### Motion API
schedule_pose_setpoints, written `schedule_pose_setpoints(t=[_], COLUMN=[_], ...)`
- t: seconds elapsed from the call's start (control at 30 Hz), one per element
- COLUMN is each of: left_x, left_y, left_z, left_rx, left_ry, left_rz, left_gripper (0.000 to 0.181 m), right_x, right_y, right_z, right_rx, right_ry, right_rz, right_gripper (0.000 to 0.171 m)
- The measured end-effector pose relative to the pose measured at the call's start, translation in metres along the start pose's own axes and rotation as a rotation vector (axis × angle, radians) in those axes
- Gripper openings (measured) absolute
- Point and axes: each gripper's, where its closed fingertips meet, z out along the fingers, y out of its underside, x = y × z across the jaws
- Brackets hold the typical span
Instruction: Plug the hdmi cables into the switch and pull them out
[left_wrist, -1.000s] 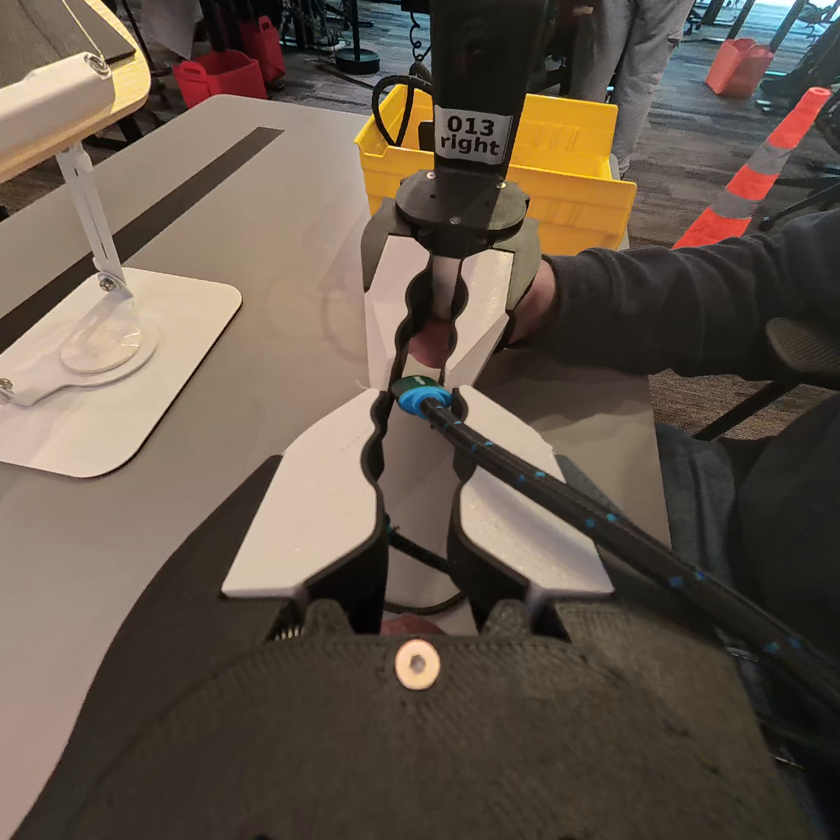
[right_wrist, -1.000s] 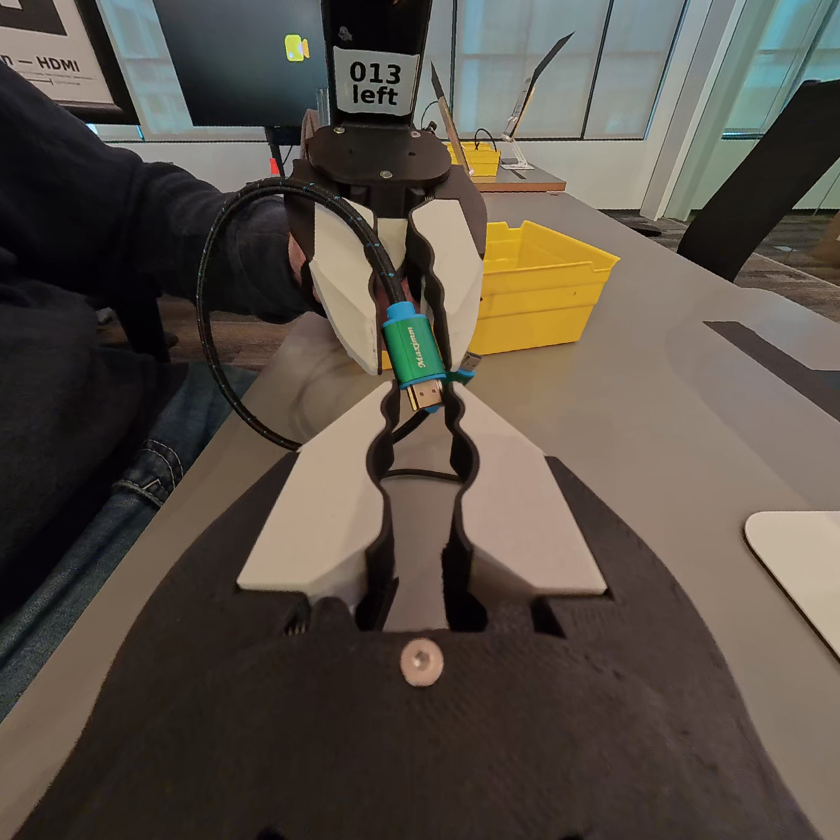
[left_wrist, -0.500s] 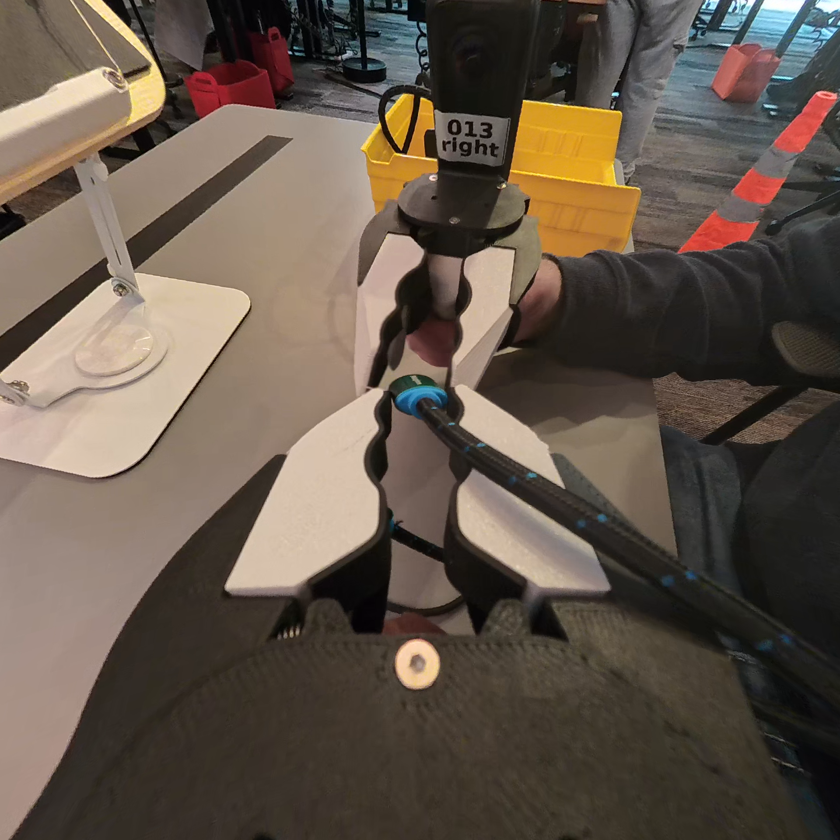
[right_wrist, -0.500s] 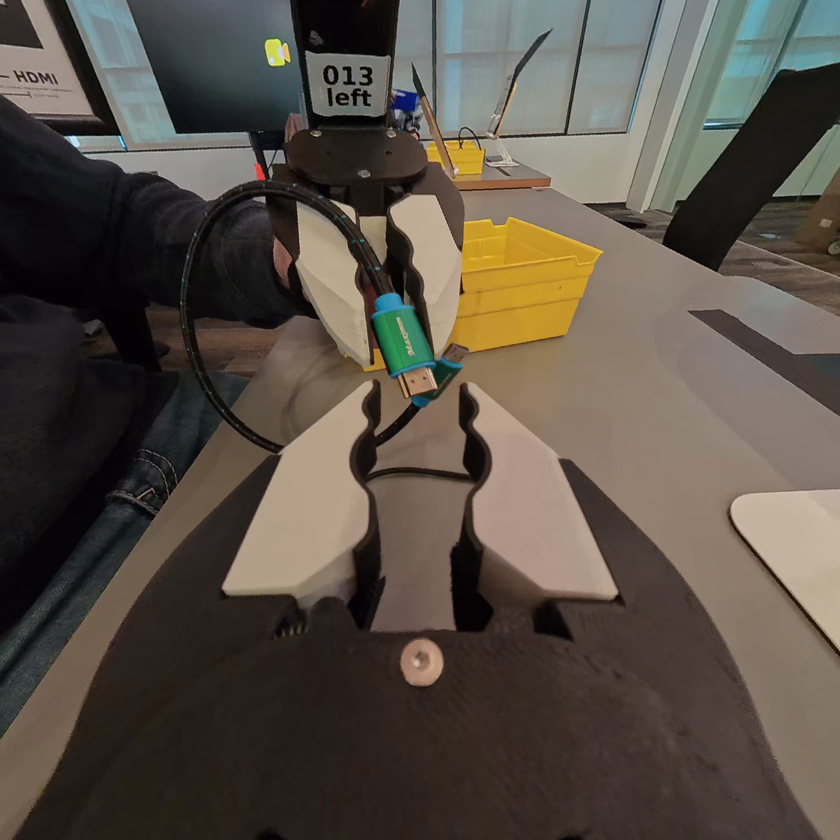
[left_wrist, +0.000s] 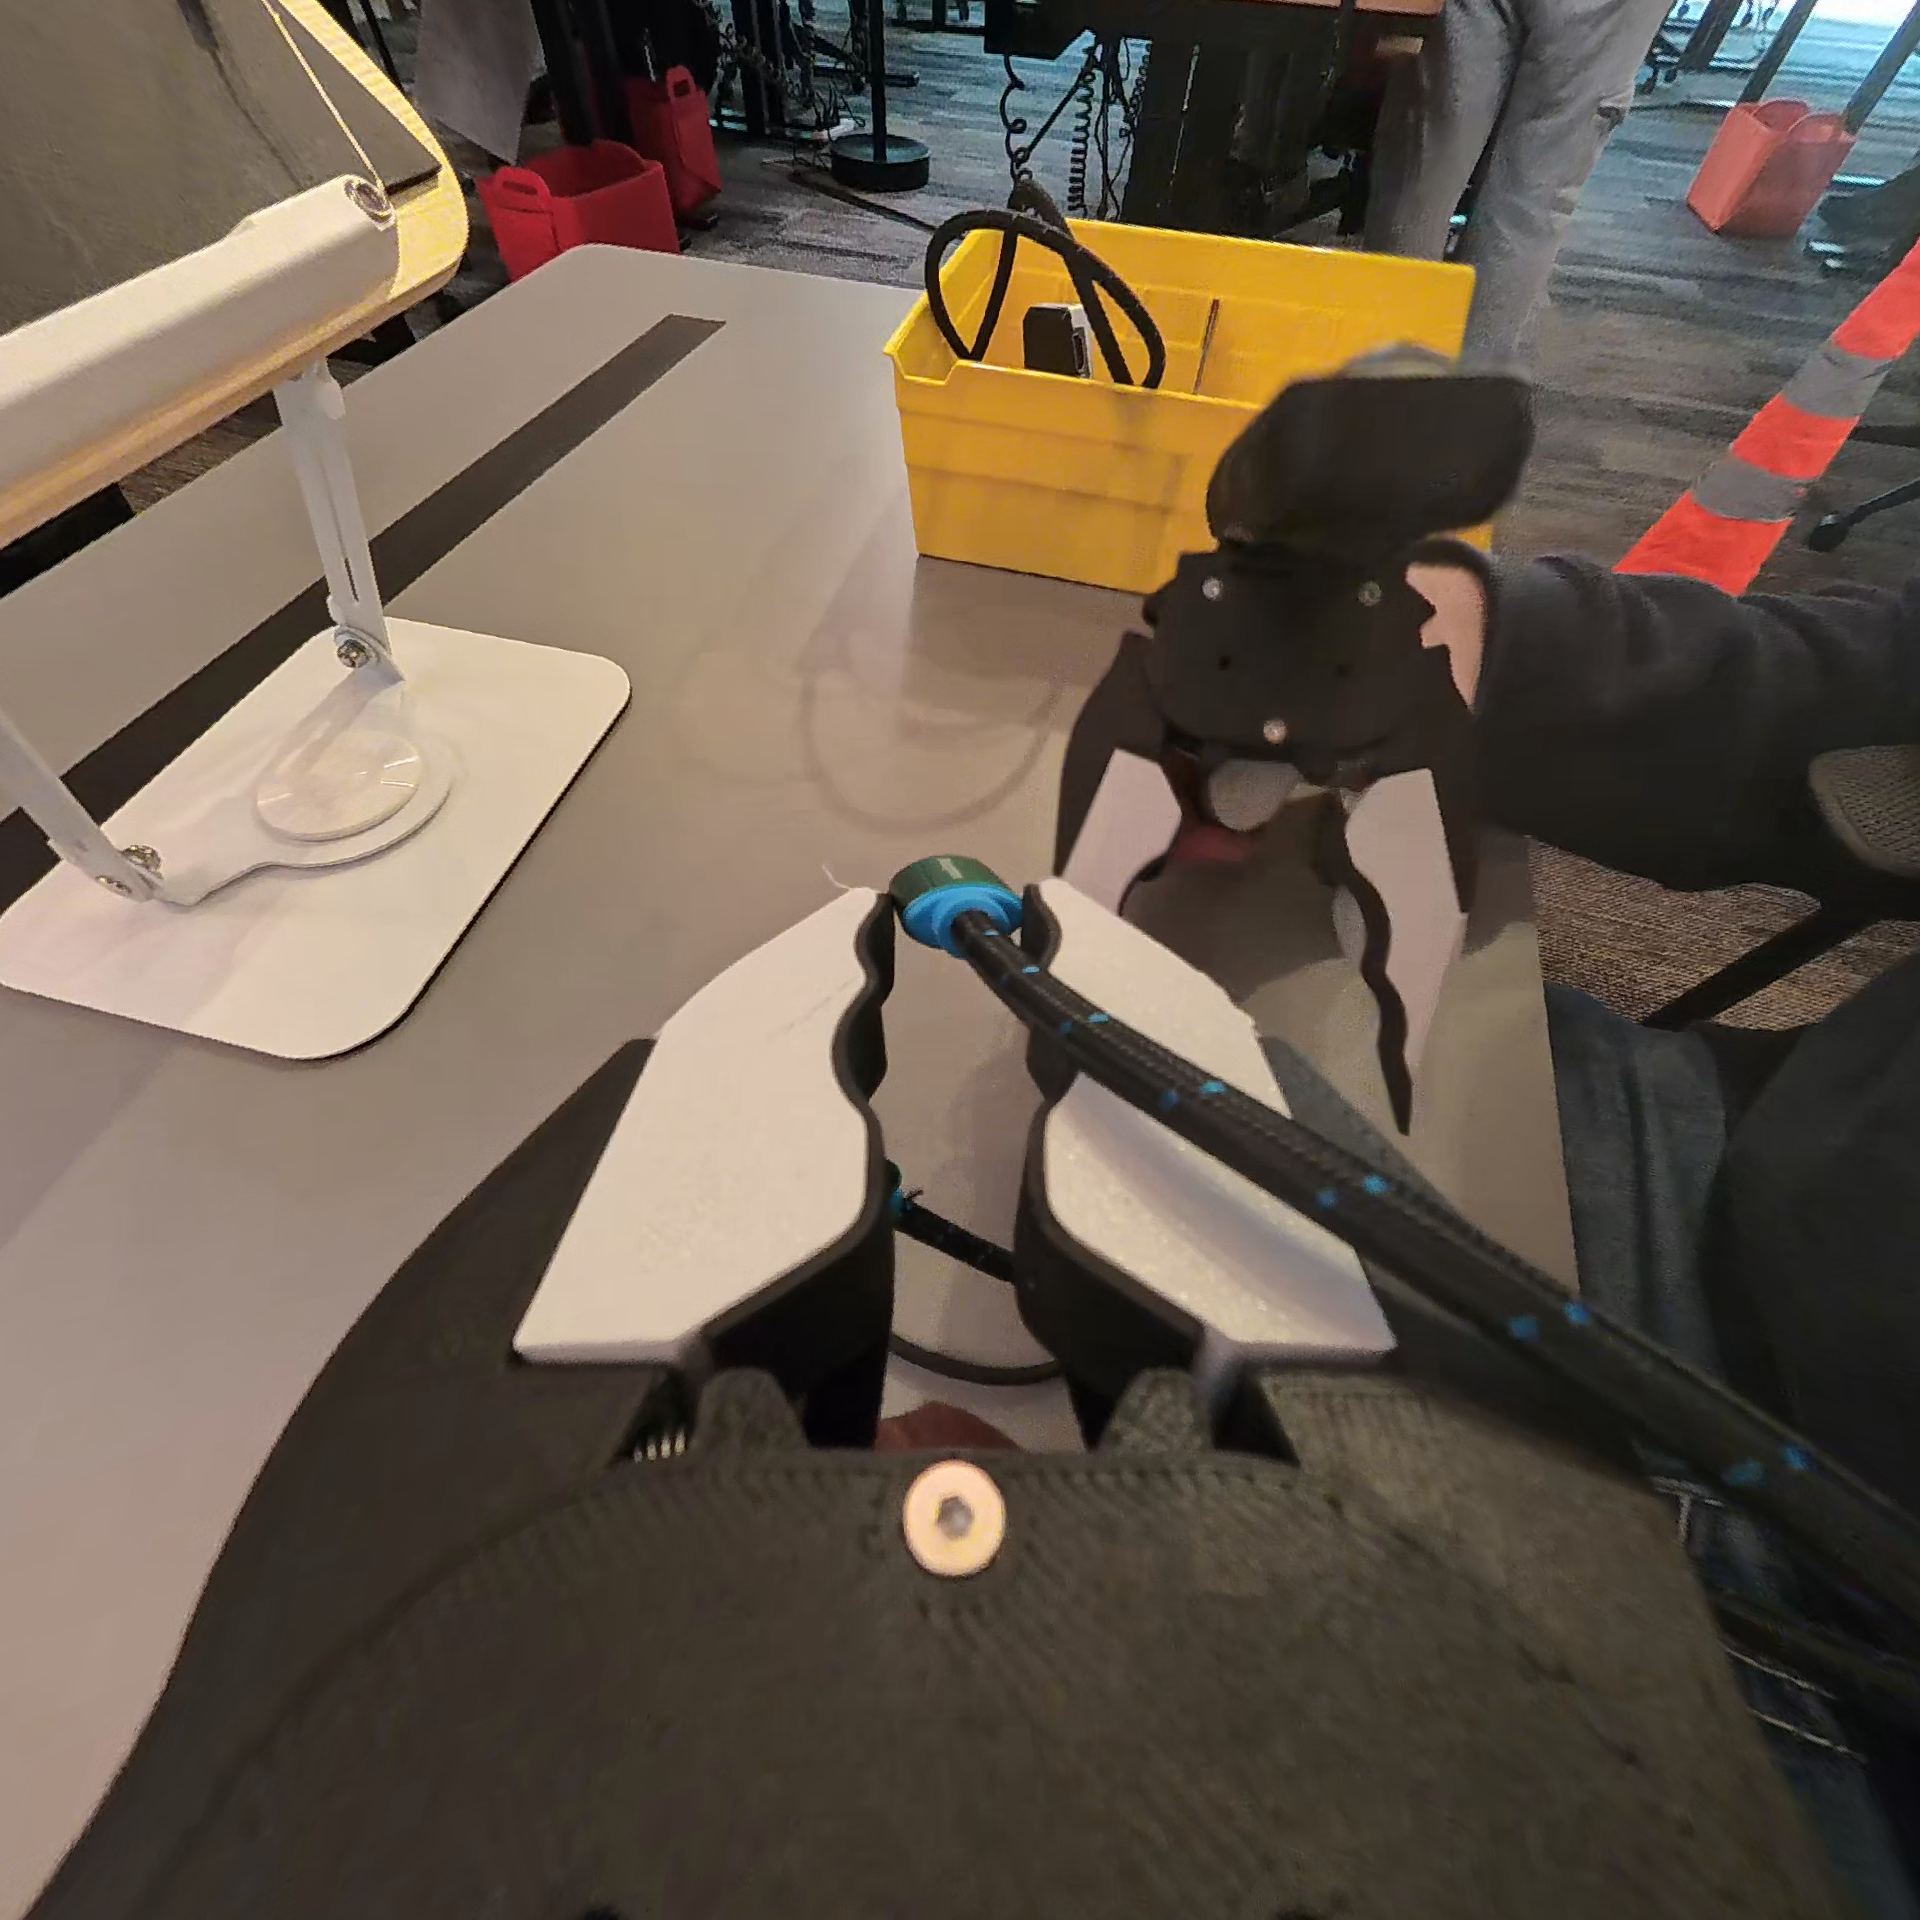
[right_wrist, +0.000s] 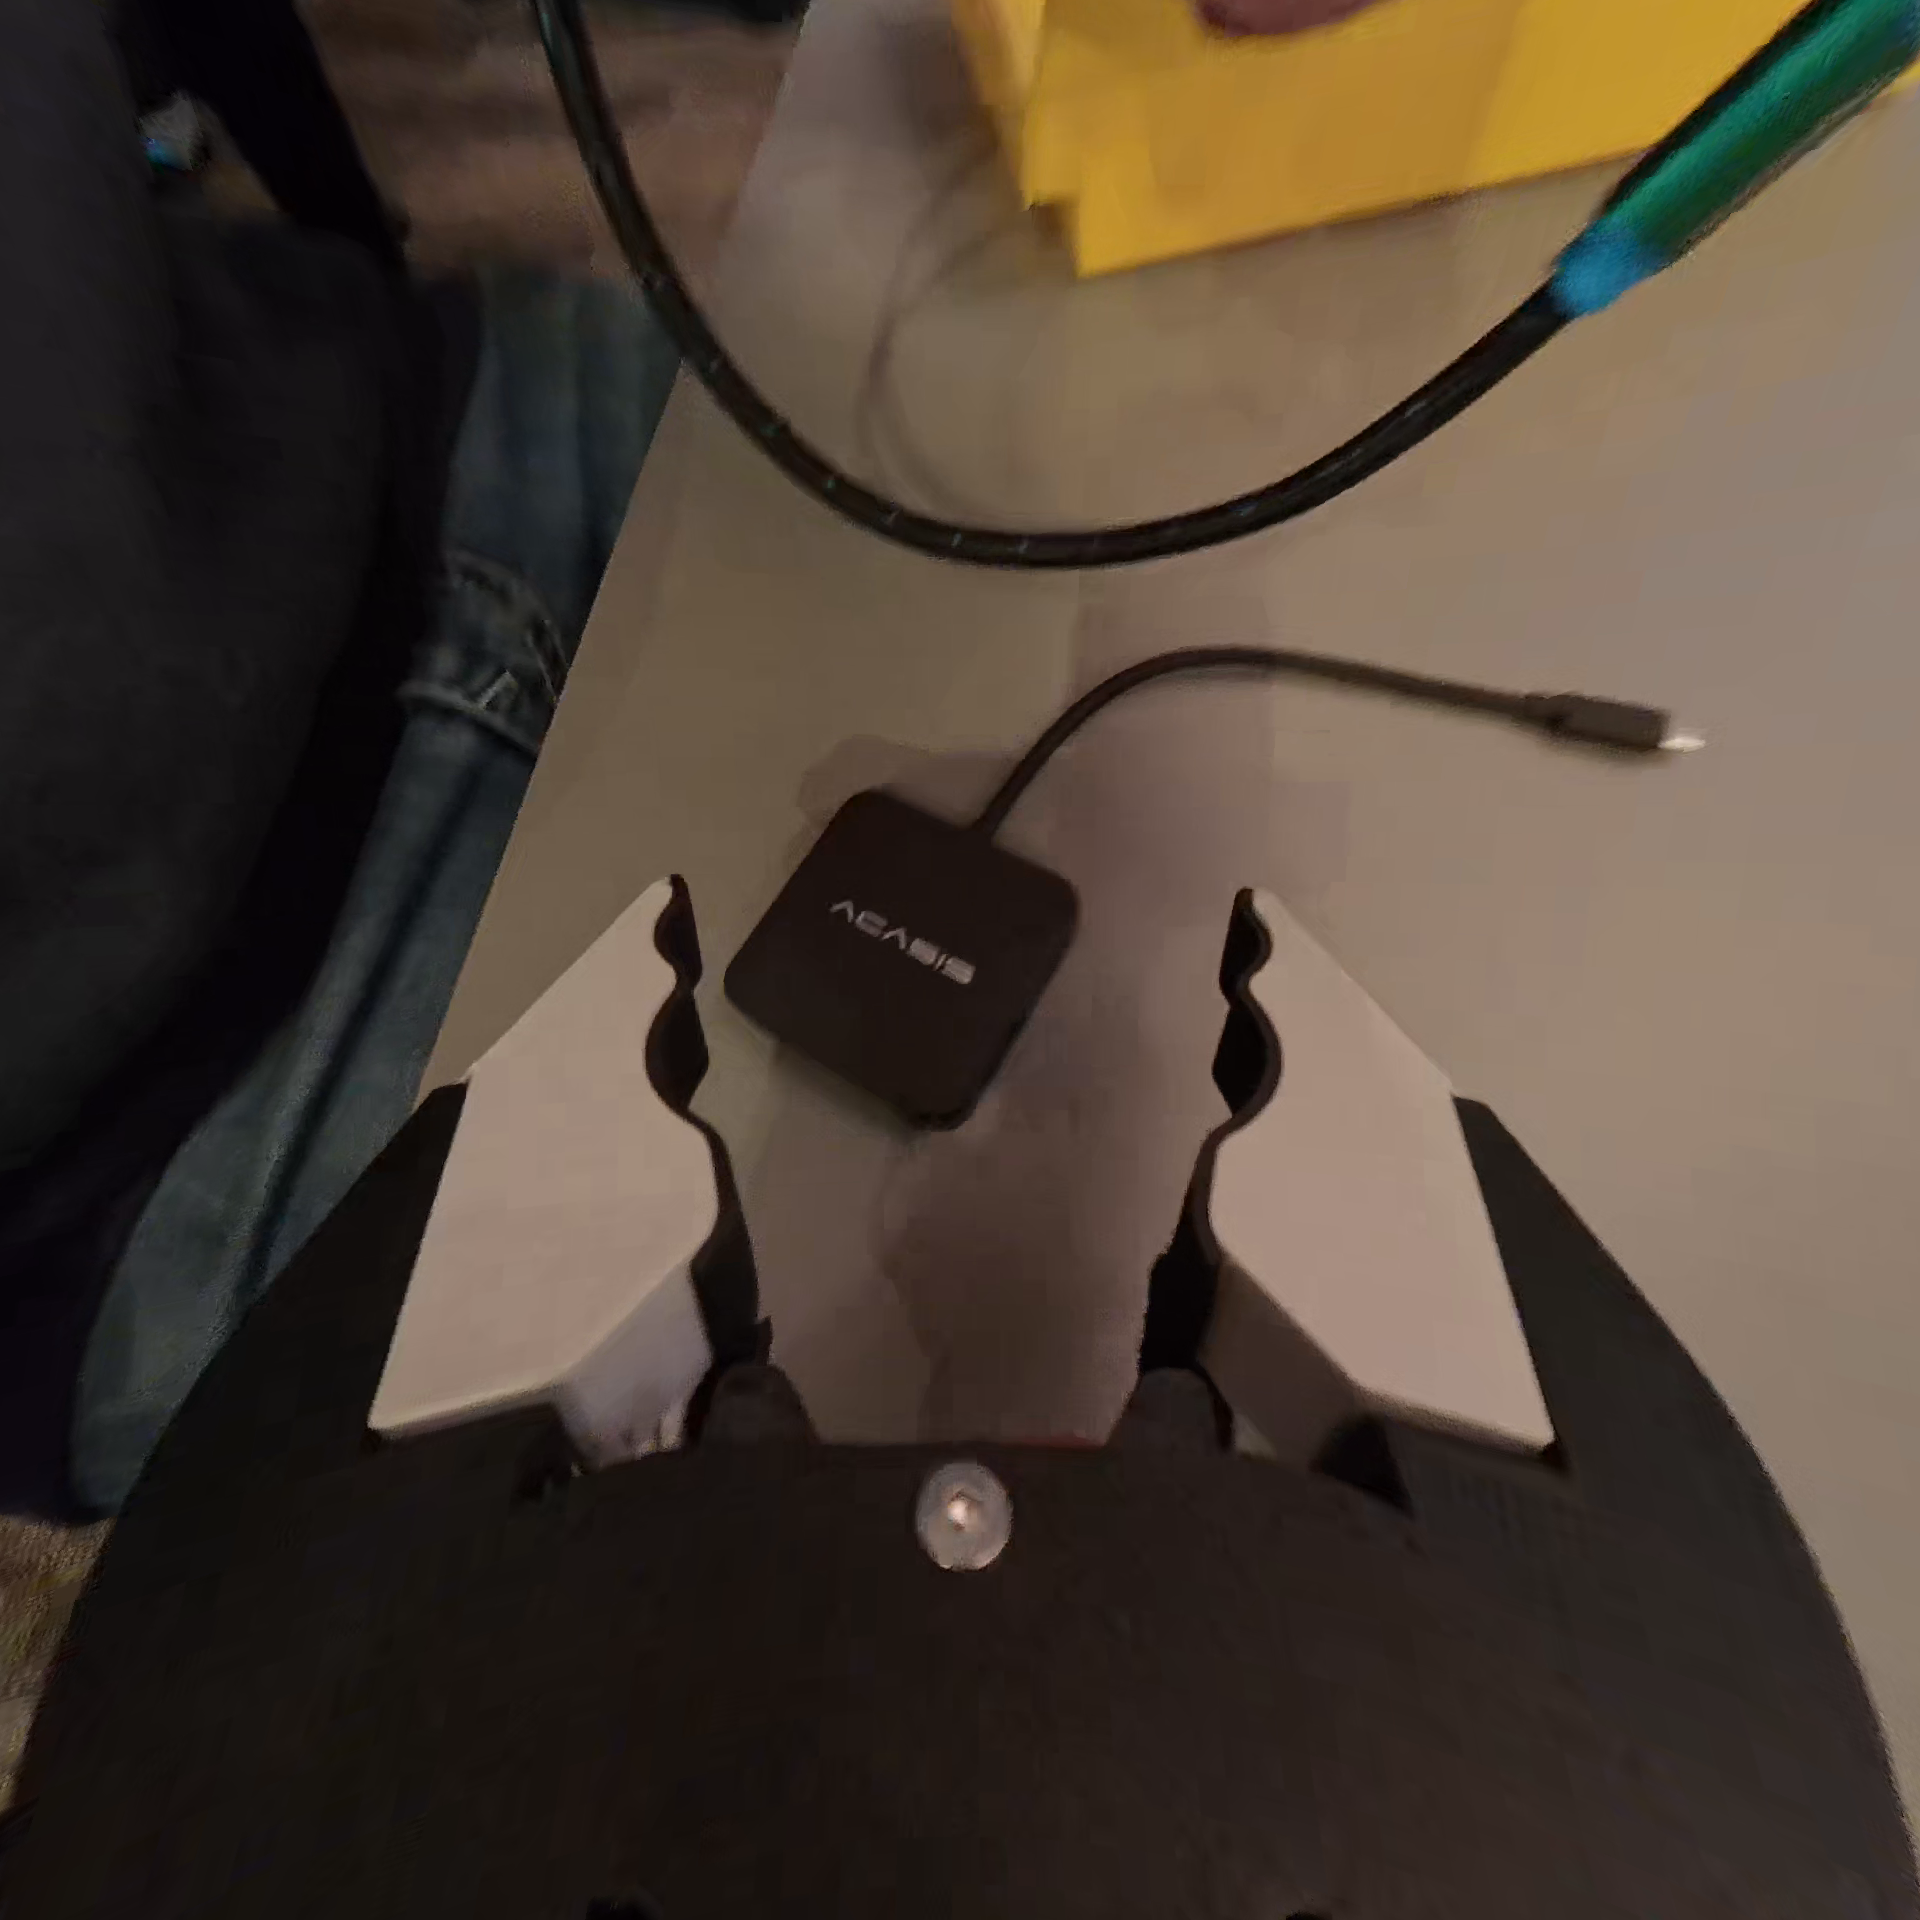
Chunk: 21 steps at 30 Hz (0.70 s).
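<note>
Left gripper (left_wrist: 956, 914) pinches HDMI plug (left_wrist: 951, 902); right gripper (right_wrist: 956, 914), wide apart, empty, above switch (right_wrist: 902, 956).

Workshop-like office: grey table (left_wrist: 644, 499), yellow bin (left_wrist: 1049, 478), traffic cone (left_wrist: 1808, 416).

Right gripper (right_wrist: 956, 914) spread wide, pointed down at grey table (right_wrist: 1455, 935). Black square switch (right_wrist: 902, 958) flat on the surface just beyond the fingertips, nearer the left finger (right_wrist: 561, 1143) — thin lead (right_wrist: 1247, 665) curling off to a small plug. Braided HDMI cable (right_wrist: 935, 530) looping above, its blue-green connector (right_wrist: 1745, 166) blurred at top right — yellow bin (right_wrist: 1299, 135) behind.
</note>
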Motion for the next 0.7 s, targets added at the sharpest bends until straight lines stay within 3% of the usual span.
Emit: schedule_pose_setpoints(t=[0.17,0.3,0.57,0.63,0.7], left_x=[0.003,0.003,-0.003,-0.005,-0.006], left_y=[0.001,0.000,0.000,0.000,0.000], left_z=[0.002,0.002,-0.002,-0.003,-0.004], left_rx=[-0.010,-0.009,-0.008,-0.010,-0.010], left_ry=[0.003,0.000,-0.023,-0.033,-0.036], left_rz=[0.009,0.010,0.003,0.000,-0.001], left_gripper=[0.022,0.022,0.022,0.022,0.022], right_x=[-0.004,0.008,0.054,0.056,0.049], right_y=[0.028,0.024,0.026,0.025,0.023], right_z=[0.018,0.017,0.007,0.007,0.009], right_rx=[-0.177,-0.160,-0.119,-0.108,-0.098], right_ry=[0.021,0.071,0.271,0.271,0.214], right_rz=[-0.035,0.017,0.201,0.228,0.217], right_gripper=[0.096,0.069,0.068,0.068,0.080])
